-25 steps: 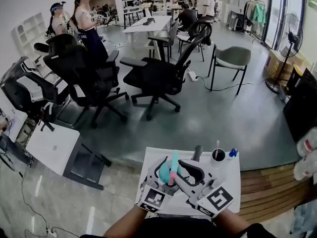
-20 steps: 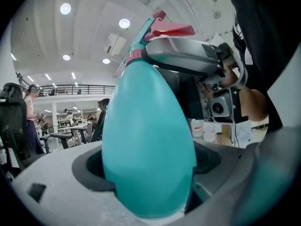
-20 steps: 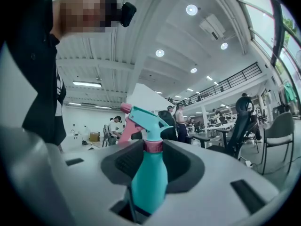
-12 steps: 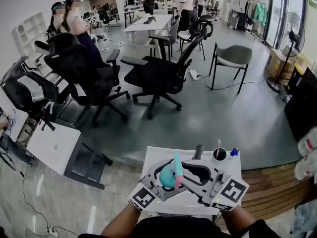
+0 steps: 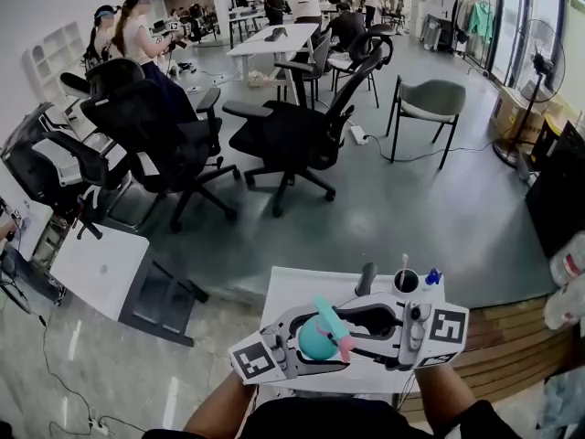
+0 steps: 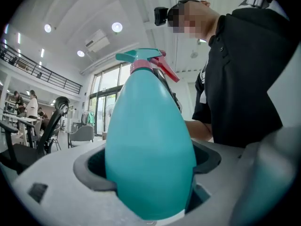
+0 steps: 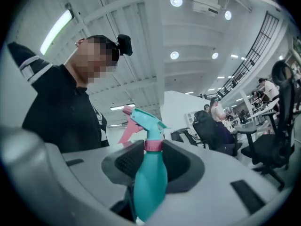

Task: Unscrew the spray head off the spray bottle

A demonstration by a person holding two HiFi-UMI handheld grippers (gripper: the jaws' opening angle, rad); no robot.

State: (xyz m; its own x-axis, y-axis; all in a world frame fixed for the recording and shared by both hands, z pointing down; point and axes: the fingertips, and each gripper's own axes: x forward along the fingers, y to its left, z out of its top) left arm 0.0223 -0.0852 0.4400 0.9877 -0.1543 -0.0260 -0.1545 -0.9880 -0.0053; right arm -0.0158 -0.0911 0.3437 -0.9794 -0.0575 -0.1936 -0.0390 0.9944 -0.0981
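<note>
Fingers (image 6: 89, 167) of left gripper (image 6: 148, 173) clamped on belly of teal egg-shaped plastic spray bottle (image 6: 148, 140), braced above white table (image 5: 297, 291); right gripper (image 7: 153, 160) jaws, just been closing, pinched on pink collar (image 7: 153, 145) under teal spray head (image 7: 146, 123), for twisting off.

text: none legible | labels: none legible — signs: none
</note>
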